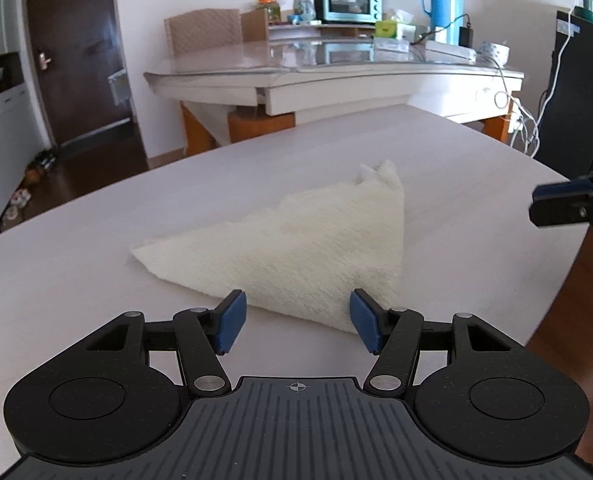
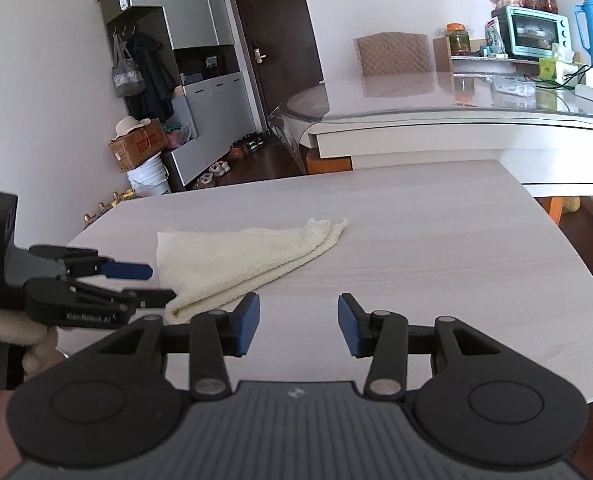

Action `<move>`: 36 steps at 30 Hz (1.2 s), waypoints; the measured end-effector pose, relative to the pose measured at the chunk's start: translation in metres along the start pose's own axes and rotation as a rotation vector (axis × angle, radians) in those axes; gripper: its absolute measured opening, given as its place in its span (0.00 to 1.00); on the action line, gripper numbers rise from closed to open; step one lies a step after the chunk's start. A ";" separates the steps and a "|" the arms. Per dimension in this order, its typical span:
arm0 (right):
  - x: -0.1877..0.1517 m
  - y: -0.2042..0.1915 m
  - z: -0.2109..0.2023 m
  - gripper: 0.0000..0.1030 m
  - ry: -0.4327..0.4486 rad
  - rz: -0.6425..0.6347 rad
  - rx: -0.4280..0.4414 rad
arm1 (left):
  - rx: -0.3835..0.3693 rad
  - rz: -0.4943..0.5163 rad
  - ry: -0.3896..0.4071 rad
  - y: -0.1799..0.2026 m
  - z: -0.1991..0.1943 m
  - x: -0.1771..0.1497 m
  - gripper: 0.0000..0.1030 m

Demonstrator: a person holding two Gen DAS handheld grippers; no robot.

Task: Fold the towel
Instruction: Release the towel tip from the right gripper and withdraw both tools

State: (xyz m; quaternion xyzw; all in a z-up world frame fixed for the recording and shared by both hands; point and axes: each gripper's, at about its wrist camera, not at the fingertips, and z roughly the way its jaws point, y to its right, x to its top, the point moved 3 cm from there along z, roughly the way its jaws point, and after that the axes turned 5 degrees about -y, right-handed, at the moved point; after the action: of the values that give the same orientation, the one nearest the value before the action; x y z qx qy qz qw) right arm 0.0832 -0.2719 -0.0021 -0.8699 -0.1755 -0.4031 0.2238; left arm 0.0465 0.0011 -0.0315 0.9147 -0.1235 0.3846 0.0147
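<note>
Towel (image 1: pixel 296 248): cream terry, lying folded into a triangle near the middle of the pale wood-grain worktop (image 1: pixel 456 168); far tip a little ragged, with layers not quite matched.
Layers: in the right wrist view, stacked edges visible along the near side and at the far tip (image 2: pixel 328 228), so at least one fold judged done already.
Left gripper (image 1: pixel 298 318): hovering just short of the towel's near edge, blue fingers (image 1: pixel 230 320) spread apart with nothing pinched between them.
Left gripper, side view (image 2: pixel 144 282): tips right at the towel's near left corner, one above the other; touching or just clear of the cloth, cannot tell.
Likely reason: spread and aimed low at that corner, probably ready to pick it up for another fold or to square the edges.
Right gripper (image 2: pixel 298 328): released, fingers (image 2: pixel 248 324) parted over bare worktop, to the right of the towel and apart from it.
Likely reason: kept clear so the cloth lies undisturbed.
Gloved hand (image 2: pixel 8 332): wrapped around the left gripper's handle at the left edge.
Writing: "DAS" and "GenRobot.AI" readable on the left gripper body; smaller print beneath too small to read.
Far table (image 1: pixel 336 68): glass-topped, carrying a teal toaster oven (image 1: pixel 348 0) and blue thermos (image 1: pixel 442 0); no labels legible there.
</note>
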 end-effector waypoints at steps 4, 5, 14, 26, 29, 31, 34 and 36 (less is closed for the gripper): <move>0.002 -0.008 -0.001 0.45 0.023 -0.026 0.028 | 0.024 0.000 0.008 0.007 -0.002 -0.002 0.62; 0.004 -0.011 0.001 0.44 0.030 -0.039 0.034 | 0.028 -0.001 0.012 0.009 -0.003 -0.003 0.63; 0.023 -0.056 0.055 0.33 0.011 -0.242 0.098 | 0.051 -0.007 0.009 0.015 -0.013 -0.014 0.64; 0.011 -0.063 0.105 0.33 -0.075 -0.343 0.077 | 0.064 -0.143 0.057 -0.007 -0.050 -0.029 0.67; 0.012 -0.059 0.096 0.32 -0.045 -0.309 0.078 | 0.071 -0.168 0.053 -0.012 -0.050 -0.031 0.71; 0.014 -0.055 0.079 0.33 -0.008 -0.266 0.081 | 0.074 -0.182 0.051 -0.014 -0.051 -0.033 0.72; 0.009 -0.049 0.049 0.33 0.018 -0.208 0.077 | 0.077 -0.200 0.051 -0.015 -0.052 -0.038 0.80; 0.002 -0.048 0.034 0.36 0.019 -0.196 0.055 | 0.086 -0.209 0.051 -0.015 -0.053 -0.041 0.85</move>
State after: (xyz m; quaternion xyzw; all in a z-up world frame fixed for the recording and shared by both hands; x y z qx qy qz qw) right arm 0.0829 -0.2133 -0.0082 -0.8382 -0.2688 -0.4261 0.2088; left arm -0.0142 0.0309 -0.0222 0.9122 -0.0102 0.4093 0.0185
